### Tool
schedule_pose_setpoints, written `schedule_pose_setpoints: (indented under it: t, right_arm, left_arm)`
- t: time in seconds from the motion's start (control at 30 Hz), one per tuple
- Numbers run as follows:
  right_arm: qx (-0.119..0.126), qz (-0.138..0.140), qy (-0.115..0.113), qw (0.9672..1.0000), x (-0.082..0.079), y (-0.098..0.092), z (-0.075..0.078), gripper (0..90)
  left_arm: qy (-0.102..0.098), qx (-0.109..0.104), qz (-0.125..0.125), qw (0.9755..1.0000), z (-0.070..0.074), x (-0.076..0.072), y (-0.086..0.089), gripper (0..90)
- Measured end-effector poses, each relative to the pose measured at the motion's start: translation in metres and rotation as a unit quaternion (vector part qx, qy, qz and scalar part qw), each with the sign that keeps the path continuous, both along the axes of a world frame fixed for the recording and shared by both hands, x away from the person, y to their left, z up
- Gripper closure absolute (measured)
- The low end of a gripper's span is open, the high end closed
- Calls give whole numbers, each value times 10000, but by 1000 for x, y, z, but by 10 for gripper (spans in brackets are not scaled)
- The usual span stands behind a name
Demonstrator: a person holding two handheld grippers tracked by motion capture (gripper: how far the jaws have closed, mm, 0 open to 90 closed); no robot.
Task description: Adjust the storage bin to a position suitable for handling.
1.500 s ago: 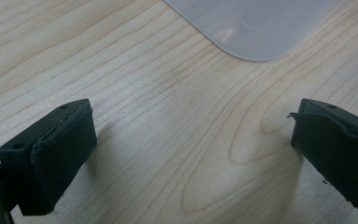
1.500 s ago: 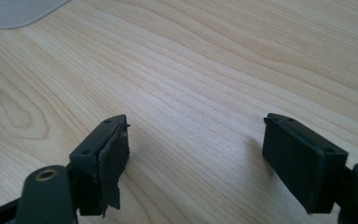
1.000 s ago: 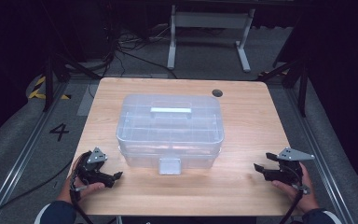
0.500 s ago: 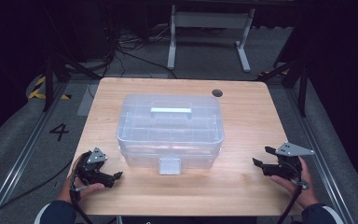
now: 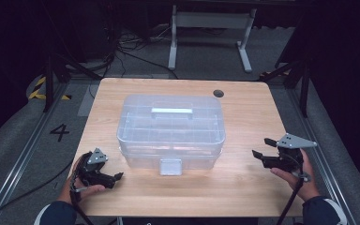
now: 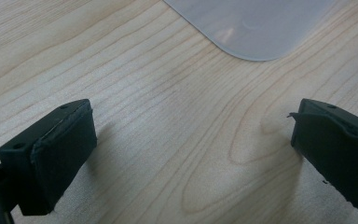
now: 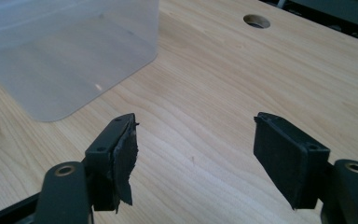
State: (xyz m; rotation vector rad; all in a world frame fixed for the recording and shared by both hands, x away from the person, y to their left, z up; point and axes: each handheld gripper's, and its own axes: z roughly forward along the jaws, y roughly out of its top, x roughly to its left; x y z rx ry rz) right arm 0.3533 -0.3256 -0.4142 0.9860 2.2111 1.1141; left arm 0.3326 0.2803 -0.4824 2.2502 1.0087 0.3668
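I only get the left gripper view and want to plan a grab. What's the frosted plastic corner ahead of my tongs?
Observer: It is a corner of a clear rectangular plastic storage box, which stands mid-table with its lid on.
Operator: Is there a catch on my side?
Observer: Yes, a small clear latch sits in the middle of the near wall.
Operator: And the right tongs?
Observer: The right tongs are open and empty, well off the box's right side.

My light wooden table (image 5: 243,183) has a round hole (image 5: 219,93). A big clear plastic box (image 5: 171,129) sits on it.
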Motion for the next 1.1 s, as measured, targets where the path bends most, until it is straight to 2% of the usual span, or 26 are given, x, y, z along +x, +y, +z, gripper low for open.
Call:
schedule_pose_setpoints:
  t: [0.1,0.4,0.6,1.1]
  right_arm:
    - [2,18,-28,10000,2,3,5,316]
    - [-25,199,-300,9993,12,17,33,345]
    - [-103,205,-432,9988,19,26,47,349]
    - [-1,321,-716,9969,34,42,79,351]
  left_arm:
    - [0,1,-1,10000,0,0,0,4]
    - [-1,0,0,10000,0,0,0,4]
    - [-1,0,1,10000,0,0,0,4]
    - [1,1,-1,10000,0,0,0,5]
